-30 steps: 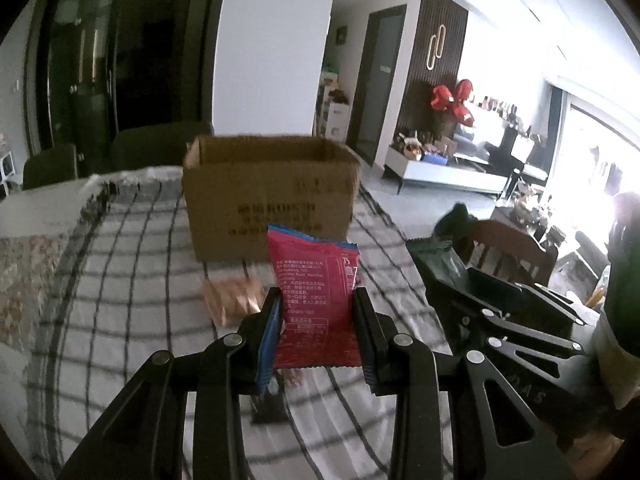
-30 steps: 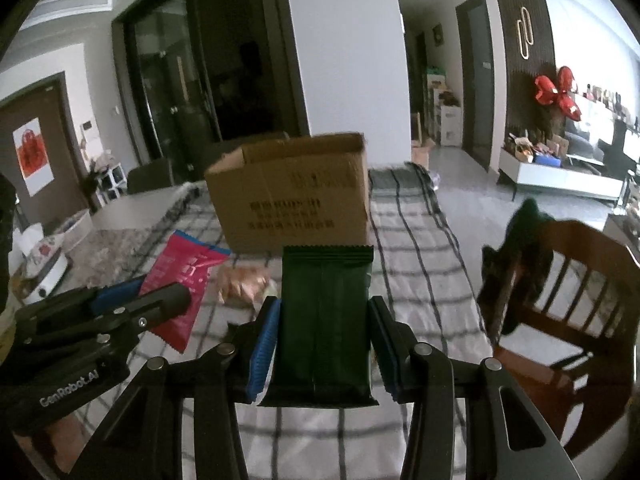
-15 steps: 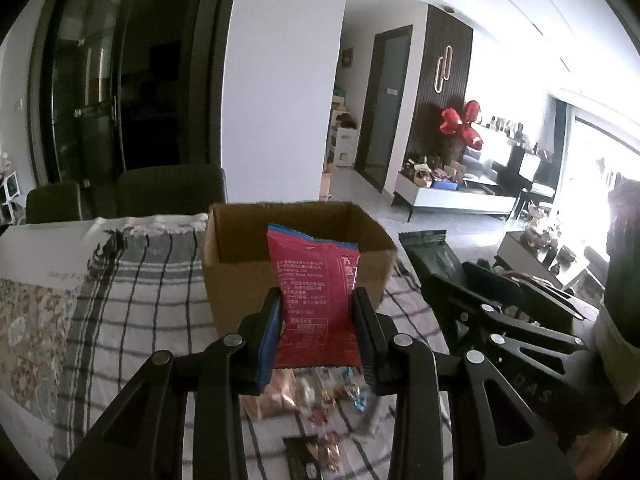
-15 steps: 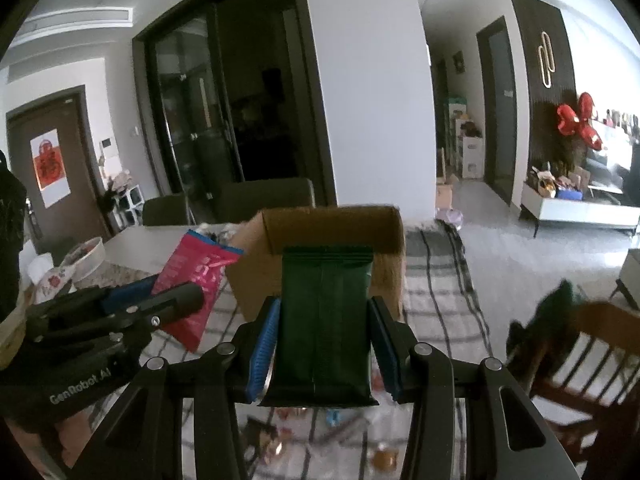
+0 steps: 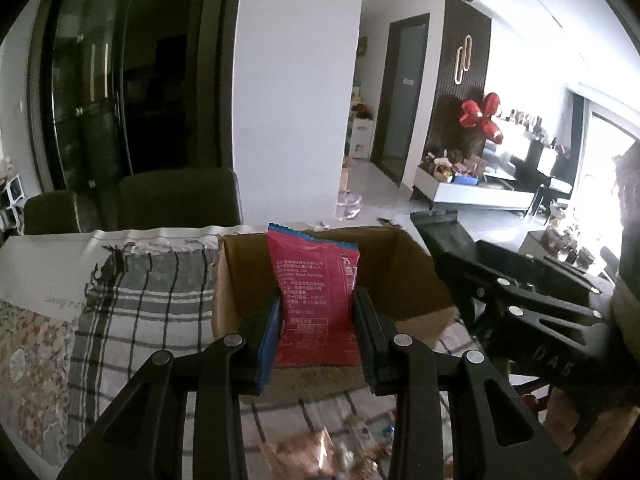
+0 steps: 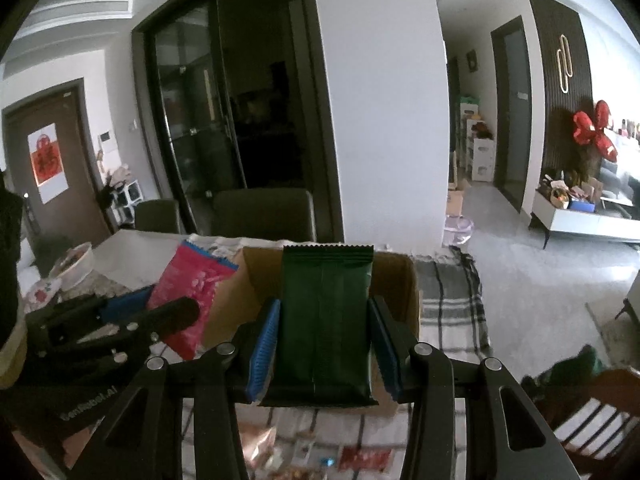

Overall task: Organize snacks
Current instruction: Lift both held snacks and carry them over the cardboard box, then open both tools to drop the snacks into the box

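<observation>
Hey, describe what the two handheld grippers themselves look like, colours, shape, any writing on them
Both are matte black plastic with angular linkage arms joined by round silver pivot pins. The left gripper and right gripper each carry ribbed blue pads on the inner finger faces. White lettering on the left gripper's body seems to read GenRobot.AI. No cables show.

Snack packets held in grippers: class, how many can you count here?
2. The red foil snack packet sits in the left gripper; the dark green foil snack packet sits in the right gripper. Loose snacks below are blurred.
</observation>
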Action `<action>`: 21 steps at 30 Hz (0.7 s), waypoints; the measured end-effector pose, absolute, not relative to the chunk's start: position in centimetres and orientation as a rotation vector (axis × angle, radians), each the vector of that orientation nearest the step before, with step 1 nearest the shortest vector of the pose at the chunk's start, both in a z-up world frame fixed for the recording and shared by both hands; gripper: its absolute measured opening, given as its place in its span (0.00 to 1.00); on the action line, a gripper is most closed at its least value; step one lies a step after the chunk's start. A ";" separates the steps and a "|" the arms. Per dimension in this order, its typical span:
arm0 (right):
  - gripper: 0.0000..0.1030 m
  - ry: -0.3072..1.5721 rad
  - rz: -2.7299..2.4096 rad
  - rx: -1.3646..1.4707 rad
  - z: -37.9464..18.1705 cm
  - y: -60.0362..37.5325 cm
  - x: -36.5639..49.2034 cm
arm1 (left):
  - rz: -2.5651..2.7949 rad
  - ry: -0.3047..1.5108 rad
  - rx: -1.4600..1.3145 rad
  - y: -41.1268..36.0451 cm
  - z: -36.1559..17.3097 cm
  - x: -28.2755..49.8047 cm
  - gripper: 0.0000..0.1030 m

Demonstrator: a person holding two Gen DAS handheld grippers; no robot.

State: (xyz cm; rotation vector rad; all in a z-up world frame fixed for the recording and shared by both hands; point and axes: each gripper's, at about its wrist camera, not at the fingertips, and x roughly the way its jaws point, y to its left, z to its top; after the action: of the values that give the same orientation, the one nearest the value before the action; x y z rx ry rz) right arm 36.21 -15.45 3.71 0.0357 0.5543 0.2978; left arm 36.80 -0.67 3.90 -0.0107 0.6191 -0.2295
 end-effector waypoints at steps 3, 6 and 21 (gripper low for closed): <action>0.44 0.575 0.295 0.018 3.1 -15.2 38.6 | -0.203 0.627 0.013 -0.8 3.3 38.9 0.33; 0.44 0.596 0.301 0.031 2.4 -15.2 40.4 | -0.189 0.639 0.030 -1.0 2.5 41.0 0.33; 0.71 0.616 0.211 0.022 0.8 -15.4 42.5 | -0.117 0.636 0.052 -0.6 1.6 42.1 0.76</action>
State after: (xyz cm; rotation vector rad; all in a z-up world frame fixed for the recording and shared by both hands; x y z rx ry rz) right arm 42.46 -15.38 0.80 0.0215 0.6156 0.2115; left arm 42.14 -0.62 1.59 0.0517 0.6363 -0.1175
